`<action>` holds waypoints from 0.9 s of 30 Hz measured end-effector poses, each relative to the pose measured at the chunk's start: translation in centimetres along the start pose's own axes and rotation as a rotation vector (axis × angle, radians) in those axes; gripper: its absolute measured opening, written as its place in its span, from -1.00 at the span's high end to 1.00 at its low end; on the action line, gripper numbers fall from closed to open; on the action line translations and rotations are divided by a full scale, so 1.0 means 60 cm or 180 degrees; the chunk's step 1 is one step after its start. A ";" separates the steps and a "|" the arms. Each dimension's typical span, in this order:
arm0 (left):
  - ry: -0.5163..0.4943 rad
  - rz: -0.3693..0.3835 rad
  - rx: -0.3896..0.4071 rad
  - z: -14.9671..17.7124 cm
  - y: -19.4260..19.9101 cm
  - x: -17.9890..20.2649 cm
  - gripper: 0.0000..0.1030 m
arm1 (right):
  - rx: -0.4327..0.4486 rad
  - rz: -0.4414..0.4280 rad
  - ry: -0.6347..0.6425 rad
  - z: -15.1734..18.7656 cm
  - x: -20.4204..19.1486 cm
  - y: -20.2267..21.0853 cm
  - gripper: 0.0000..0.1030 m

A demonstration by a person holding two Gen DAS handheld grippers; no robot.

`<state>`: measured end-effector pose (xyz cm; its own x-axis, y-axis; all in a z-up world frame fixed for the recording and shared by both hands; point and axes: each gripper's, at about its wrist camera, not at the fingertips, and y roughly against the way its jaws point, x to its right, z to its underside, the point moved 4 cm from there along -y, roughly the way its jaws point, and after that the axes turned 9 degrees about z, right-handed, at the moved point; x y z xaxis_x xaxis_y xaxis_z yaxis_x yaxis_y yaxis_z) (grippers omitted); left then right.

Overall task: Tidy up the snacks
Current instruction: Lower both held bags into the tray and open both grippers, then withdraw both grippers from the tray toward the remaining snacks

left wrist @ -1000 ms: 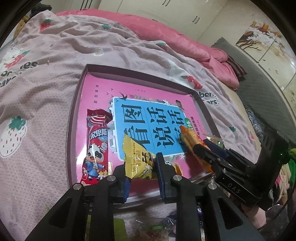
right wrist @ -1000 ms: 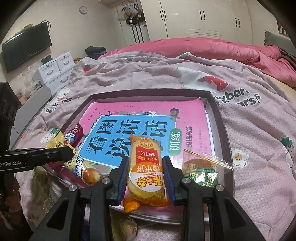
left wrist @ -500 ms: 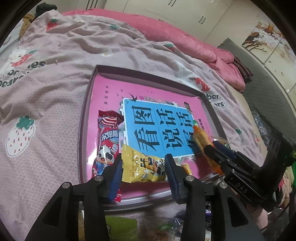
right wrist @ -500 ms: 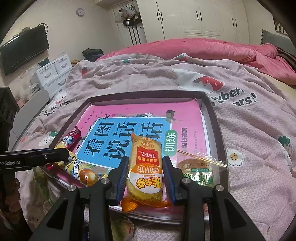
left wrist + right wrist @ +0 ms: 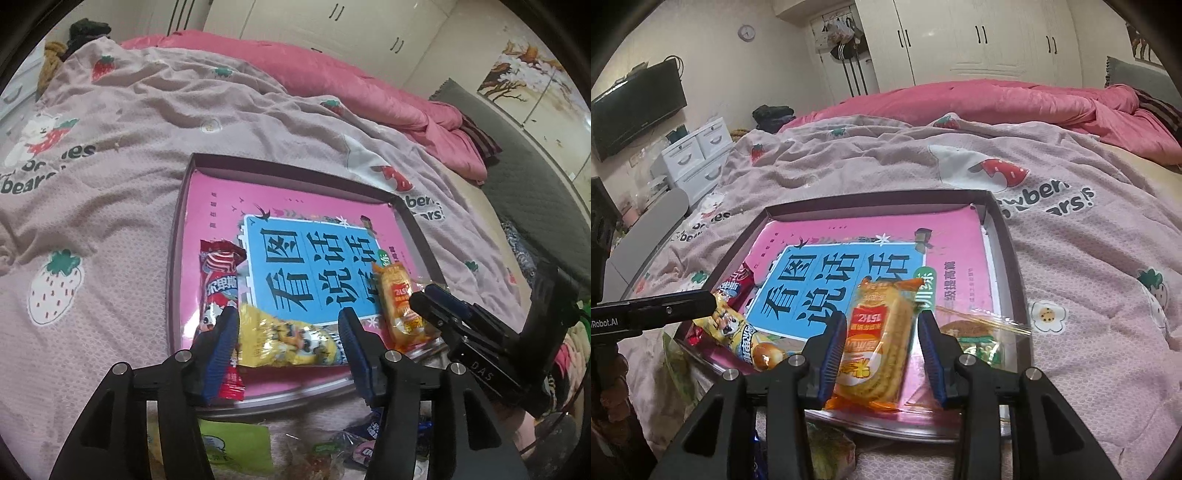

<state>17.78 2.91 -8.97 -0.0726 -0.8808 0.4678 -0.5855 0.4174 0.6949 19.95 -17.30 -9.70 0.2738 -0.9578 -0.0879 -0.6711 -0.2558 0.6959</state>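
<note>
A shallow dark tray (image 5: 177,236) (image 5: 1008,236) with a pink and blue book in it lies on the bed. My left gripper (image 5: 288,332) is open, its jaws wide on either side of a yellow snack bag (image 5: 284,343) lying in the tray's near edge. A red panda snack bar (image 5: 218,280) lies beside it. My right gripper (image 5: 882,339) is open around an orange cracker pack (image 5: 879,339) lying in the tray; this pack also shows in the left wrist view (image 5: 400,306). A clear green-printed packet (image 5: 975,339) lies at the tray's right.
The tray rests on a pink strawberry-print blanket (image 5: 92,221). More loose snack packets (image 5: 314,450) lie below the tray's near edge. A pink duvet (image 5: 997,103) lies at the back; white drawers (image 5: 698,155) and a wall TV (image 5: 635,107) stand at the left.
Both grippers have opened: the left has let go of the yellow bag and the right has let go of the orange pack, both now lying in the tray.
</note>
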 end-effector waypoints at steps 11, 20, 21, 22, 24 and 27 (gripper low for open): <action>0.0026 -0.0026 0.0129 -0.012 0.023 -0.007 -0.26 | 0.0113 -0.0018 -0.0071 -0.010 0.008 0.024 0.06; -0.0057 -0.0054 0.0243 -0.020 0.052 0.006 -0.41 | 0.0222 -0.0058 -0.0016 -0.014 0.000 0.049 -0.06; -0.0073 -0.0058 0.0254 -0.020 0.055 0.008 -0.42 | 0.0244 -0.0064 -0.0008 -0.015 -0.001 0.054 -0.08; -0.0090 -0.0072 0.0272 -0.021 0.060 0.010 -0.43 | 0.0264 -0.0073 -0.0003 -0.016 -0.002 0.057 -0.13; -0.0116 -0.0087 0.0299 -0.022 0.067 0.014 -0.44 | 0.0324 -0.0097 0.0012 -0.018 -0.005 0.068 -0.16; -0.0144 -0.0096 0.0333 -0.024 0.078 0.019 -0.46 | 0.0395 -0.0123 0.0052 -0.019 -0.010 0.084 -0.19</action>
<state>16.12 4.21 -4.40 -0.0888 -0.9028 0.4209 -0.6689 0.3671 0.6464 17.21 -17.85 -5.31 0.3116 -0.9449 -0.1005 -0.7397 -0.3076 0.5986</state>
